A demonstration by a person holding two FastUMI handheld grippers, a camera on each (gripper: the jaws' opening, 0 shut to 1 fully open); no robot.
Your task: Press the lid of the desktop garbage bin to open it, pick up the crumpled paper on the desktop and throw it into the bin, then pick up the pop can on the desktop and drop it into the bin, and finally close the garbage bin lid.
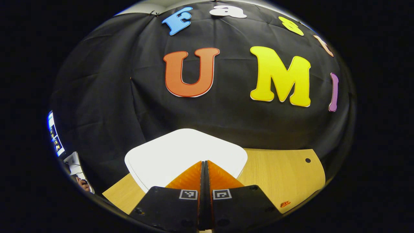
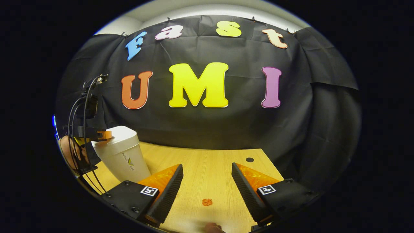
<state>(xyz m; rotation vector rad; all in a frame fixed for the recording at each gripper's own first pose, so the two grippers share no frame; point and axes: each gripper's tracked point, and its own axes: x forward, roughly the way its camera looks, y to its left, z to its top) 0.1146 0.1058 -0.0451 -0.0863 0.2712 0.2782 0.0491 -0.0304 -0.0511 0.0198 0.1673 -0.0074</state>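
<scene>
The white desktop bin shows its flat square lid (image 1: 181,152) just under my left gripper (image 1: 204,161), whose fingers are pressed together with nothing between them, tips over the lid's near half. From the right gripper view the bin (image 2: 124,160) stands at the table's left, lid down, and the left gripper (image 2: 105,135) rests its tips on the lid's left edge, held by a hand (image 2: 69,152). My right gripper (image 2: 207,166) hovers open above the wooden table (image 2: 207,181), right of the bin, holding nothing.
A small orange mark (image 2: 207,202) lies on the table between the right fingers. A round cable hole (image 2: 249,159) sits near the table's far right edge. Cables (image 2: 77,110) rise from the left gripper. A screen (image 1: 53,132) glows at far left.
</scene>
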